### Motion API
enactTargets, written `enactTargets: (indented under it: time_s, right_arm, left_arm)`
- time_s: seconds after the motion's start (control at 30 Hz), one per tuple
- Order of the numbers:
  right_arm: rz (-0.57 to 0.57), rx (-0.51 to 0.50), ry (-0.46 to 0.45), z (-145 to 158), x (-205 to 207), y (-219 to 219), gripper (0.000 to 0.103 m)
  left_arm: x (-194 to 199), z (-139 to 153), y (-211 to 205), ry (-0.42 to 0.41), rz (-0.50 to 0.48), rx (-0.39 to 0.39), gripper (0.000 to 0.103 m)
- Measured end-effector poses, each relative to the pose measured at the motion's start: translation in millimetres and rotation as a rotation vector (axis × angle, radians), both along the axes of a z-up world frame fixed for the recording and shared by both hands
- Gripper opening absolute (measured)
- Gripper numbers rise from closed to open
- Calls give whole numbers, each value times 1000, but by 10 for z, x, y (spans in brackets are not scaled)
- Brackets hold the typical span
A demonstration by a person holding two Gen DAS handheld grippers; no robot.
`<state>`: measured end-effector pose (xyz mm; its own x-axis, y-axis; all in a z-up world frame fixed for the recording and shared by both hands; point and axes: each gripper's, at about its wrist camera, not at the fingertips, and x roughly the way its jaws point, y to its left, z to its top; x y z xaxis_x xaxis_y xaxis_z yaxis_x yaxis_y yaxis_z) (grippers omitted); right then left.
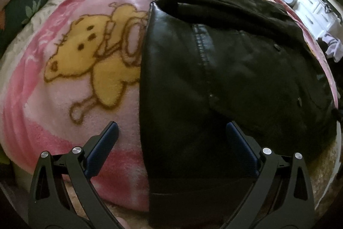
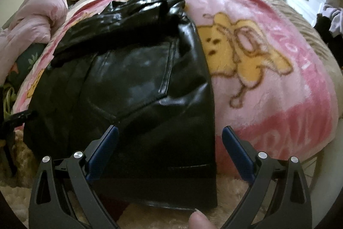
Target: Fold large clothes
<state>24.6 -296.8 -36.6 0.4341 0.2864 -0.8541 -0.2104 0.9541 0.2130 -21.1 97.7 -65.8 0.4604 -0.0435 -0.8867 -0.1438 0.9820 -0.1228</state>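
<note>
1. The left gripper [image 1: 171, 128] has its jaws spread wide and holds nothing; its blue-padded fingers [image 1: 105, 143] frame the lower centre of the left wrist view, one over pink fleece, the other over black leather.

2. The right gripper [image 2: 170, 132] is likewise spread wide and empty, with its fingers at the bottom of the right wrist view, straddling the garment's near right corner.

3. Between and beyond both pairs of jaws lies the black leather jacket [image 1: 214, 83], spread flat on the pink cartoon blanket [image 1: 64, 83]. Its hem [image 2: 182, 203] runs along the bottom of the right wrist view. A sleeve or collar portion is already laid across its far end, in the upper centre of both frames.

4. Judging by this, the step in hand is a fold partly made, with the grippers poised above the near hem for the next one.

5. The next move probably calls for each gripper to descend on a hem corner, pinch the thick leather fully, then lift and carry it toward the far end. Stiff, slick leather may slip from a shallow pinch.

6. Both grippers point forward and slightly down over the bed's near edge. A thumb tip [image 2: 199, 220] shows at the bottom of the right wrist view.
</note>
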Motion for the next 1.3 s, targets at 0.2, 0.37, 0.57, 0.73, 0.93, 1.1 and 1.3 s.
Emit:
enactTargets:
  time_s: [0.2,0.37,0.57,0.73,0.93,1.1,1.3]
  right_arm:
    - [52,14,74,-210,33,11,96]
    - [104,6,64,-222,-24,29,84]
    - [108,69,-33,-7,-137,-88,19]
    - [62,282,-103,296,-170,-281,11]
    - [24,369,-179,551,-114,-317,9]
    - [11,359,-190,579,-58,-260,9]
    - [-29,394,-174,524,-30,-321,9]
  left_arm:
    - [2,2,9,2,2,-7,94]
    - [-32,-18,19,2,7,-22,94]
    - [-102,-61,35,12,16,-49,94]
    - [-164,-50,115,-25,40,-115,93]
    - [-276,3,154,-67,38,-188,43]
    - [-328,12,204,-63,32,-222,33]
    - [-370,-20,55,-45,-4,-213,54]
